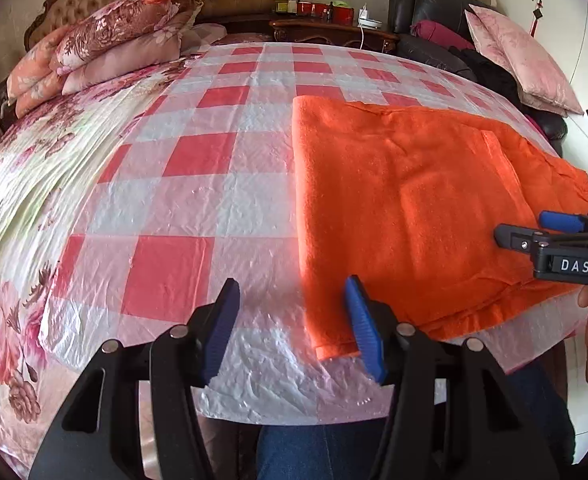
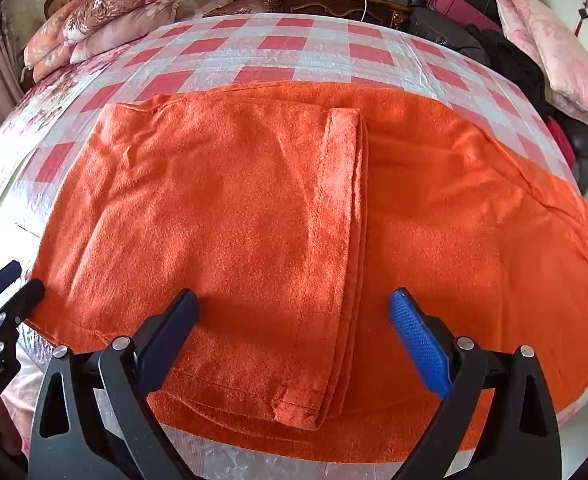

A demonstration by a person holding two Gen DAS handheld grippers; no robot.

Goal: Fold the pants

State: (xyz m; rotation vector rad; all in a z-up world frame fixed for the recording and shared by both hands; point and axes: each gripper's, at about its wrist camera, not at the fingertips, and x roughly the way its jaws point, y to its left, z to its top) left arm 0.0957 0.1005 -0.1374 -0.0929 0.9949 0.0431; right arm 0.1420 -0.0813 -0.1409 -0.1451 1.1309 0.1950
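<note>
The left gripper point(image 1: 294, 324) has black arms, blue ridged pads and silver round screws. The right gripper point(image 2: 294, 336) matches, bearing a white "DAS" label. Blue jeans point(image 1: 318, 452) show below

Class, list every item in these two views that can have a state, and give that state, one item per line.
orange pants: folded over once, lying flat, cuff edge on top near the middle
left gripper: open, holding nothing, at the pants' near left corner
right gripper: open, holding nothing, low over the pants' near edge
checked plastic sheet: spread over the bed, wrinkled
floral quilt: folded, stacked by the headboard
pink pillow: leaning on the black sofa
</note>
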